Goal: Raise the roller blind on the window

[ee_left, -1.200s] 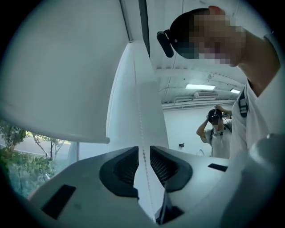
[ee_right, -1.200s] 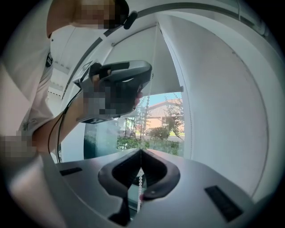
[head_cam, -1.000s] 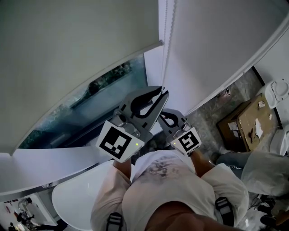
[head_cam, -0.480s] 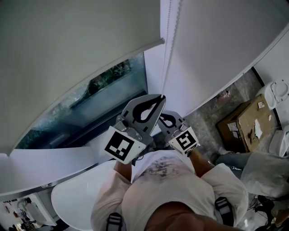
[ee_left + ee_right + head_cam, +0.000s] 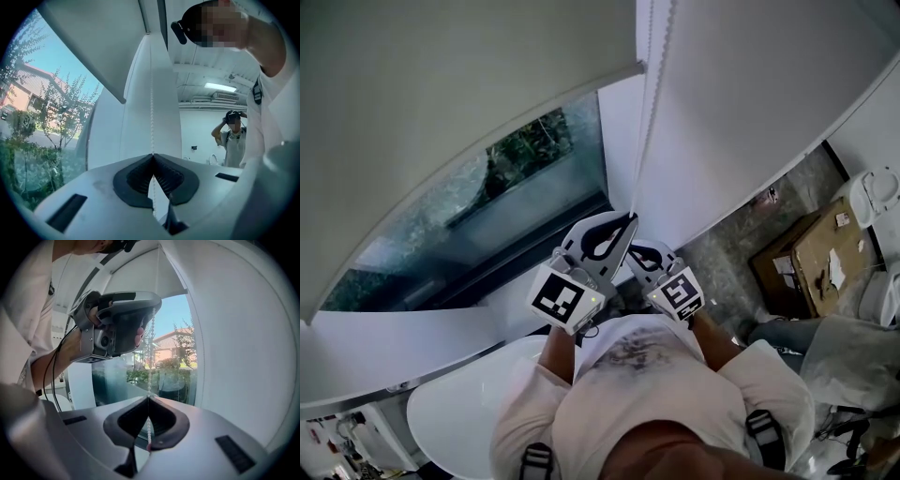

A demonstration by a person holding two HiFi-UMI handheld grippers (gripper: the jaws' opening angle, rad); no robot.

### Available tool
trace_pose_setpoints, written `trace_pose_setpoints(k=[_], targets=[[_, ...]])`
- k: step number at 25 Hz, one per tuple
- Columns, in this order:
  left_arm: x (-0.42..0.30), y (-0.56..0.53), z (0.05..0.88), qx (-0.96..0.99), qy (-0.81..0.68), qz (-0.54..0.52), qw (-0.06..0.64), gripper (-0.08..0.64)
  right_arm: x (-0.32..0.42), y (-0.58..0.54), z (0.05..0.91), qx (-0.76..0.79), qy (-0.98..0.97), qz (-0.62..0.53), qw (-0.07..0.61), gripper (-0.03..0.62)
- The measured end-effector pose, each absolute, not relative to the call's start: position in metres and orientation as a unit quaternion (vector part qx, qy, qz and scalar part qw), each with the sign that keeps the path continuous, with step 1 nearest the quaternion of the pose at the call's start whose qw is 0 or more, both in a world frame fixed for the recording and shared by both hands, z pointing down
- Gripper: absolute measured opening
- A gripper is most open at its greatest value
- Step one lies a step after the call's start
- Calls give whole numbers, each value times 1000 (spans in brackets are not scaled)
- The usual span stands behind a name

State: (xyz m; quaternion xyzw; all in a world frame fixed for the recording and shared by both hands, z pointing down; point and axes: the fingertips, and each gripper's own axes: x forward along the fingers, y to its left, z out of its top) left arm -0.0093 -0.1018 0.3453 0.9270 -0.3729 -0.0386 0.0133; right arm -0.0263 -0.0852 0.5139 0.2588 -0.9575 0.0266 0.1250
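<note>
The pale roller blind [image 5: 441,103] hangs over the upper part of the window [image 5: 487,206], with its bottom bar slanting across the head view. A white bead chain [image 5: 649,112] runs down beside the frame. My left gripper [image 5: 628,219] is shut on the chain, which shows pinched between the dark pads [image 5: 140,180] at the left gripper [image 5: 151,155]. Just below it, my right gripper [image 5: 641,251] is also shut on the chain [image 5: 150,357], beads passing through the right gripper [image 5: 148,397]. The left gripper [image 5: 123,324] shows above in the right gripper view.
A white wall panel [image 5: 741,103] stands right of the chain. Below are a white windowsill [image 5: 384,352], a round white surface [image 5: 455,422], a cardboard box [image 5: 811,253] on the floor and a white seat [image 5: 877,192]. Another person [image 5: 233,136] stands far back.
Both grippers have moved down with the chain held. The blind's bottom edge has risen a little, and more of the window glass shows.
</note>
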Motion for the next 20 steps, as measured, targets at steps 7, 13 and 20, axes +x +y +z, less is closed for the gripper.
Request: trace_pose_setpoints(k=[7, 13, 20], targets=[[-11, -102, 368, 929, -366, -38, 24, 5, -28, -86, 536, 259, -954, 40, 147, 61], [-9, -99, 388, 930, -366, -34, 28, 5, -24, -82, 555, 259, -951, 51, 160, 61], [-7, -96, 408, 930, -363, -29, 42, 5, -23, -80, 575, 256, -949, 61, 177, 61]])
